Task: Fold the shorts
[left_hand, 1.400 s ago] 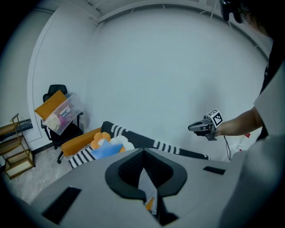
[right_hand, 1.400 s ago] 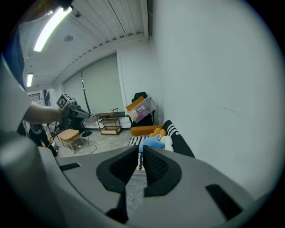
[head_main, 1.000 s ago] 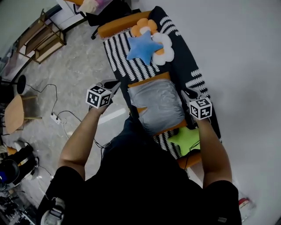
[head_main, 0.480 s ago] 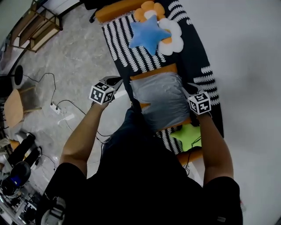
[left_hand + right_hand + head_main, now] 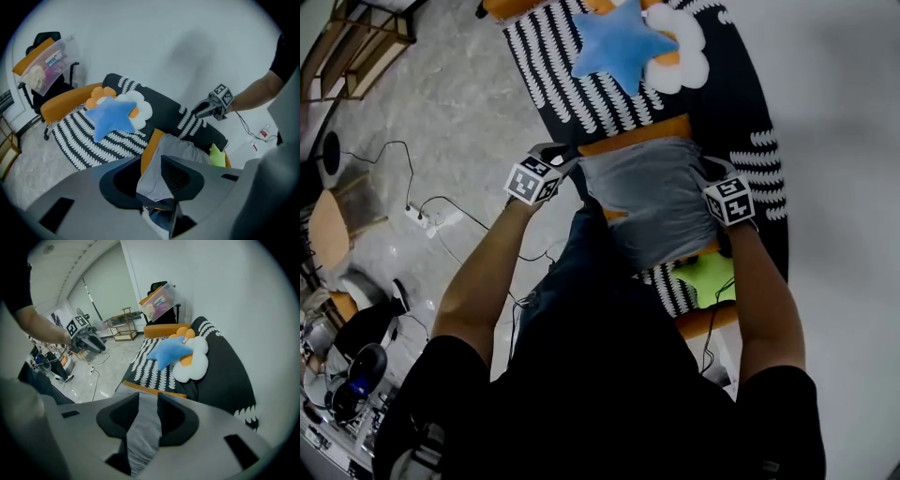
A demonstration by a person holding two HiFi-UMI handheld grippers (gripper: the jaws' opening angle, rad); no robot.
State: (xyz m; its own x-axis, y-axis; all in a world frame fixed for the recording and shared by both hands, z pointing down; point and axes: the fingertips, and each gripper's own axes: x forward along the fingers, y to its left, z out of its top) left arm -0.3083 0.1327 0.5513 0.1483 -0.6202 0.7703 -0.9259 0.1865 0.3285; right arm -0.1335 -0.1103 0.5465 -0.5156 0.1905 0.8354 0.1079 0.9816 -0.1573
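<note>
The grey shorts (image 5: 652, 197) lie spread on the sofa seat, over an orange cushion edge. My left gripper (image 5: 565, 156) is at their left corner. Its jaws are opening, and grey cloth (image 5: 152, 159) still hangs loose in the gap. My right gripper (image 5: 710, 171) is at the right corner. Its jaws are also opening, but the cloth (image 5: 146, 427) still fills the narrow gap and the pads touch it. Each gripper shows in the other's view: the right gripper (image 5: 211, 105) and the left gripper (image 5: 86, 341).
The sofa's black-and-white patterned cover (image 5: 553, 66) carries a blue star cushion (image 5: 623, 42) on a white flower cushion (image 5: 689, 56) at the far end. A green cushion (image 5: 708, 277) lies near me. Cables and a power strip (image 5: 417, 216) run over the floor at left, beside a wooden chair (image 5: 328, 230).
Both grippers have come down toward the sofa seat with the shorts. The shorts now rest flatter on the seat. The camera has tilted further down.
</note>
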